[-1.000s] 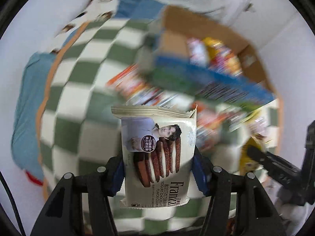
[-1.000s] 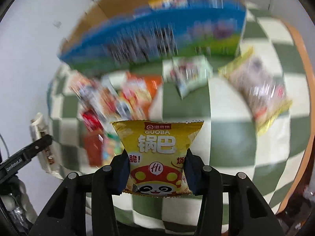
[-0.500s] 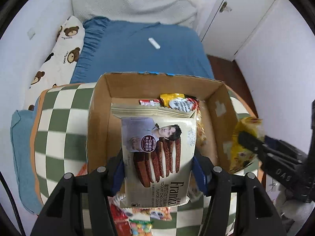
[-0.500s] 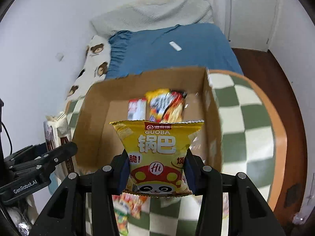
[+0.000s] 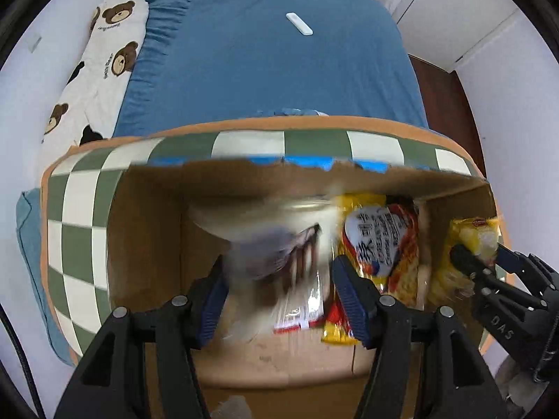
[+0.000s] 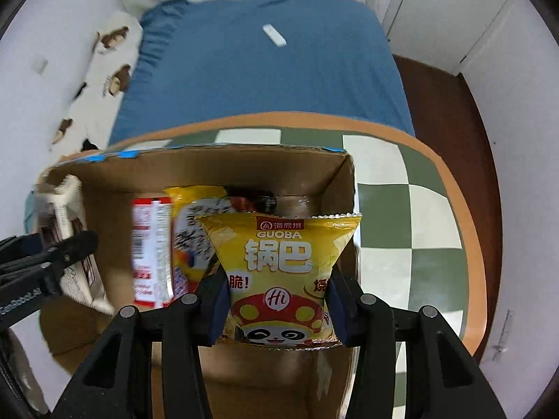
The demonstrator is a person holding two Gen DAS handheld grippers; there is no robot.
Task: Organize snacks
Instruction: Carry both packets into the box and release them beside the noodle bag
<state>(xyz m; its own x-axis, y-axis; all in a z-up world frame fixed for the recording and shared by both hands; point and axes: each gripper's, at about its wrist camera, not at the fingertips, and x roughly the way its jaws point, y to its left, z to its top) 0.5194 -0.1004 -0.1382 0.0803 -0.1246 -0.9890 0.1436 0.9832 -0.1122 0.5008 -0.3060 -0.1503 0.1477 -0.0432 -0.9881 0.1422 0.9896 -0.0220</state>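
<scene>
The yellow snack bag (image 6: 279, 276) sits between the right gripper (image 6: 277, 309) pads above the cardboard box (image 6: 265, 167), jaws just opening. The cookie pack (image 5: 276, 262), blurred, lies between the left gripper's (image 5: 279, 300) parting jaws, over the box on the checkered table (image 6: 412, 230).

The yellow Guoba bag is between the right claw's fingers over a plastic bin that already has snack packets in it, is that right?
Not quite: the container is a cardboard box, not a plastic bin. The right wrist view shows the yellow Guoba bag between the right claw fingers over that box, with snack packets already inside.
</scene>
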